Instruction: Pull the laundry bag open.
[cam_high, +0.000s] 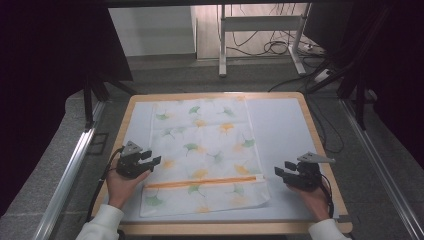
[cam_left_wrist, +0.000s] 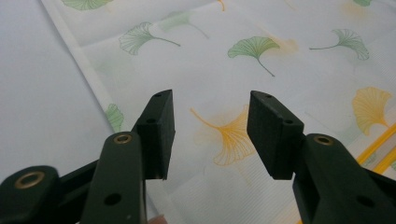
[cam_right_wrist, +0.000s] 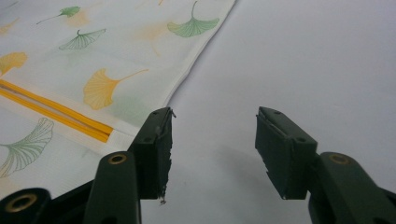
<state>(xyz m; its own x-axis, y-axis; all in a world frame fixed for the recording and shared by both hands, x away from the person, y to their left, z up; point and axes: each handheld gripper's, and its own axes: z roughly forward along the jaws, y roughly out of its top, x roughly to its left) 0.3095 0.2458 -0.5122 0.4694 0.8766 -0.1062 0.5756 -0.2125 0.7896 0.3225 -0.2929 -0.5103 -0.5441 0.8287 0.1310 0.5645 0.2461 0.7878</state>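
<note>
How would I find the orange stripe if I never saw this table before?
Look at the wooden-edged table with its pale cover, where a white cloth printed with green and yellow leaves lies flat. Near the cloth's front end, between the two grippers, a thin orange stripe runs straight across. It is the one straight line among all the fan-shaped leaves.

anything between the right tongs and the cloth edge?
No. In the right gripper view, bare white mat separates the open right tongs from the cloth.

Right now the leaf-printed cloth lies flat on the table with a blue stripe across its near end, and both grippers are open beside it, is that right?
Not quite: the stripe is orange, as the high view shows. The rest holds: the leaf-printed cloth lies flat on the table, with the left gripper and right gripper open beside it.
</note>
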